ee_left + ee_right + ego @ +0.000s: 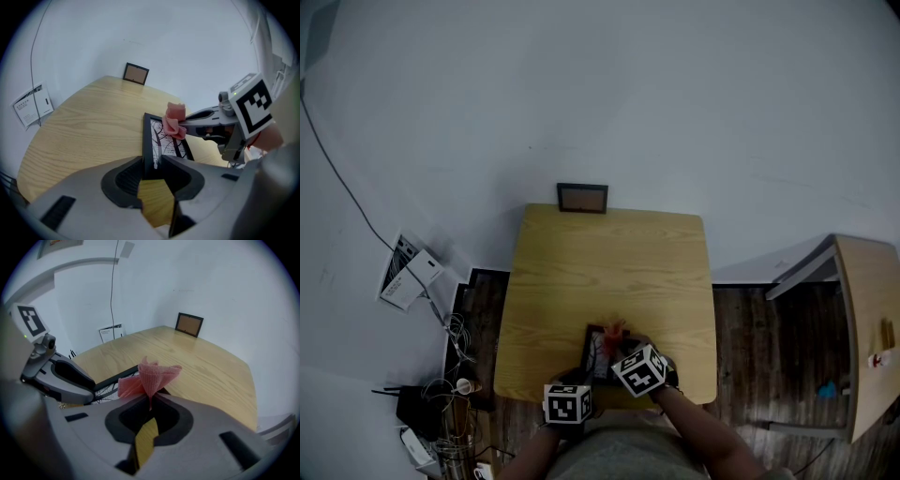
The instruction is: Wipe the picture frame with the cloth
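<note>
A black picture frame (596, 349) with a black-and-white print lies flat near the front edge of the wooden table (609, 272). My left gripper (152, 161) is shut on the near edge of the frame (159, 138). A crumpled pink cloth (149, 375) sticks up from my right gripper (151, 399), whose jaws are shut on it. In the left gripper view the cloth (174, 121) rests on the frame's far right part, with the right gripper (187, 126) reaching in from the right. In the head view both marker cubes sit at the table's front, the left gripper (584, 370) beside the right gripper (621, 342).
A second small dark frame (582, 198) leans on the wall at the table's back edge. Papers and a white box (408, 272) and tangled cables (455, 394) lie on the floor to the left. Another wooden table (867, 337) stands at the right.
</note>
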The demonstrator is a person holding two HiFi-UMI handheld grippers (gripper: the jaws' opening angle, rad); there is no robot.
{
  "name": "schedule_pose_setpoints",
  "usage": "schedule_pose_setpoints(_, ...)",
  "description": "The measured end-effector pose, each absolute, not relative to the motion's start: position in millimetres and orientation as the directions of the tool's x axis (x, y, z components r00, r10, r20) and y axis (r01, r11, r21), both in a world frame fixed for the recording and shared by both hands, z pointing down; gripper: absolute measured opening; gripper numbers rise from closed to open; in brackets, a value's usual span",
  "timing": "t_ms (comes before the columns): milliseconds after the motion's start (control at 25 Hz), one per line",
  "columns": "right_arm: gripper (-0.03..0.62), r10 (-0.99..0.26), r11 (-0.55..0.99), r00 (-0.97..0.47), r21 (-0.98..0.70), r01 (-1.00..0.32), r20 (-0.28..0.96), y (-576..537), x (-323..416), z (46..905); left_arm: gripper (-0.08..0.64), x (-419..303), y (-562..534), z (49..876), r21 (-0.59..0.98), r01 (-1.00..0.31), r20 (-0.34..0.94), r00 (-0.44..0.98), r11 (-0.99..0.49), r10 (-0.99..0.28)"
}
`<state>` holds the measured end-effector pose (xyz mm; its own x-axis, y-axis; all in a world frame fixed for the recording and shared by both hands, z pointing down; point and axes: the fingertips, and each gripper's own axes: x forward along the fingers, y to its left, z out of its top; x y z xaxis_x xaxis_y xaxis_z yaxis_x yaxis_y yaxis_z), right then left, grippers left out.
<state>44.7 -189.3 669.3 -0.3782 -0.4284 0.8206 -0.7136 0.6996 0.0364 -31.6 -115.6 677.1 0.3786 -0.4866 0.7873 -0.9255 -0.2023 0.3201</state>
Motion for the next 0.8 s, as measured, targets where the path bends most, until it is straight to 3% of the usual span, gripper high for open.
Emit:
schedule_pose_setpoints(480, 0.014, -0.495, 0.680, -0.502, -0.043, -0.732, 0.709, -179, 27, 613, 0.121, -32, -115, 677, 0.338, -0.923, 0.778, 0.385, -0.187, -0.496)
schedule_pose_setpoints(800, 0.014, -0.465, 0.712, -0.567, -0.092, -0.696, 0.680, -161, 4, 604, 0.121, -33, -114, 677, 0.358, -0.918, 0.771, 0.395, -0.173, -0.500)
